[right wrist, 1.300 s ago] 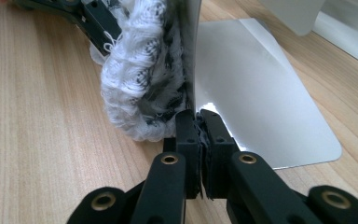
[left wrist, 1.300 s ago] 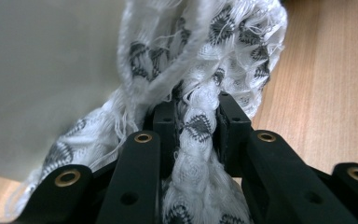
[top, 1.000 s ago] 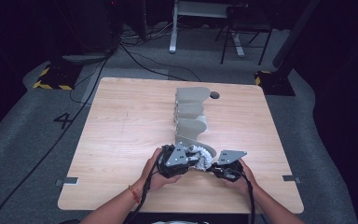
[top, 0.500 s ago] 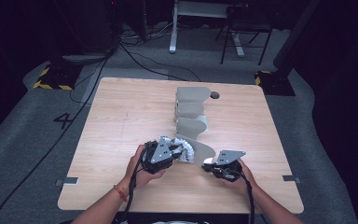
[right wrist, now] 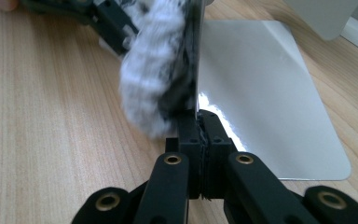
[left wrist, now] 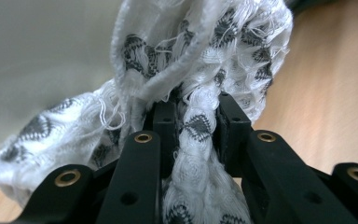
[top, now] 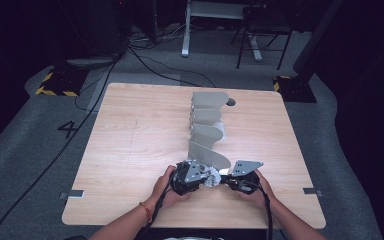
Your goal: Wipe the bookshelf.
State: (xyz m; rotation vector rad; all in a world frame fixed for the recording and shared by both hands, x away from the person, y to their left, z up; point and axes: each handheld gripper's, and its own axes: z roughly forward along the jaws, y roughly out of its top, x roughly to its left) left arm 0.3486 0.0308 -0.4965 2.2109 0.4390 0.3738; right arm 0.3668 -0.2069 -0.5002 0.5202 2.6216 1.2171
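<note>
A white cloth with a dark pattern (left wrist: 200, 56) is pinched between the jaws of my left gripper (left wrist: 196, 114), which is shut on it. In the high view the cloth (top: 211, 176) bunches between my left gripper (top: 200, 177) and my right gripper (top: 228, 181), near the table's front edge. My right gripper (right wrist: 199, 122) is shut on the thin edge of an upright grey metal plate (right wrist: 198, 56). The cloth (right wrist: 156, 70) presses against that plate's left face. The plate's flat shiny foot (right wrist: 265, 107) lies on the wood.
A row of grey curved metal plates (top: 207, 122) runs from the middle of the wooden table (top: 130, 140) toward its far edge. A dark round hole (top: 231, 102) sits by the farthest plate. Cables and chair legs lie on the floor beyond.
My left gripper swung out to the left with the cloth, then came back right and down against the plate. The right gripper has stayed put.
</note>
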